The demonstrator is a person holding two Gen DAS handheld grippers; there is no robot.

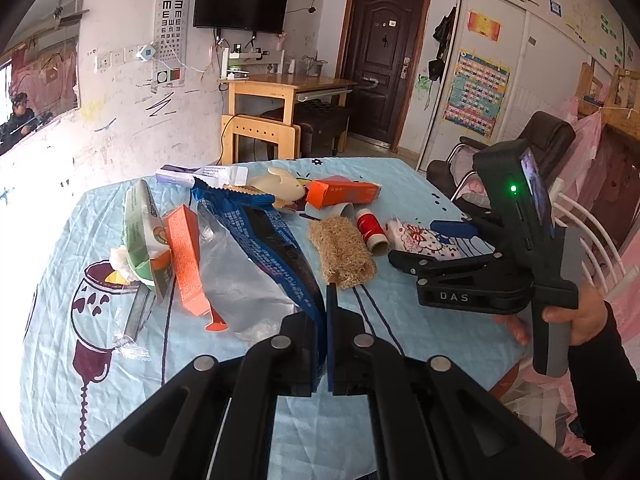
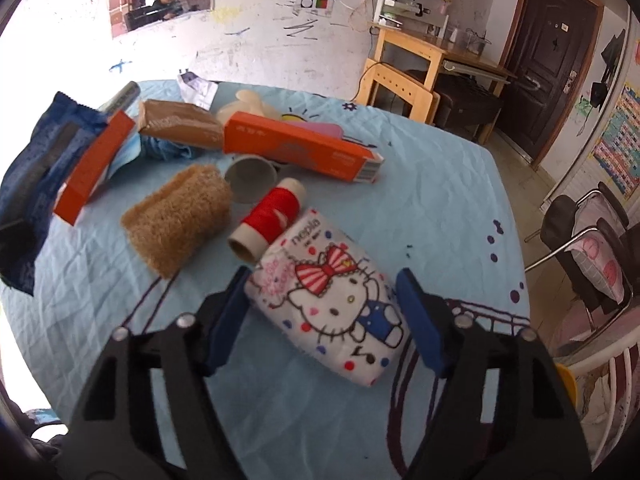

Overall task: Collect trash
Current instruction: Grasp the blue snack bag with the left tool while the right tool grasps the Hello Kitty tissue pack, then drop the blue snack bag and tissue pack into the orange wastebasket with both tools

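Blue tablecloth (image 2: 420, 200), strewn with litter. Your left gripper (image 1: 326, 300) is clamped flat on the near edge of the blue wrapper (image 1: 276, 248). Your right gripper (image 2: 322, 300) stands half-wide astride the tissue pack (image 2: 328, 300), left pad at its side, right pad just clear.

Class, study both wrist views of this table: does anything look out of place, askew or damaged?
Yes. Wrappers and boxes lie scattered at all angles. The blue bag is torn open with its silver lining showing, a grey cup lies tipped on its side, and one orange box sits propped and tilted.
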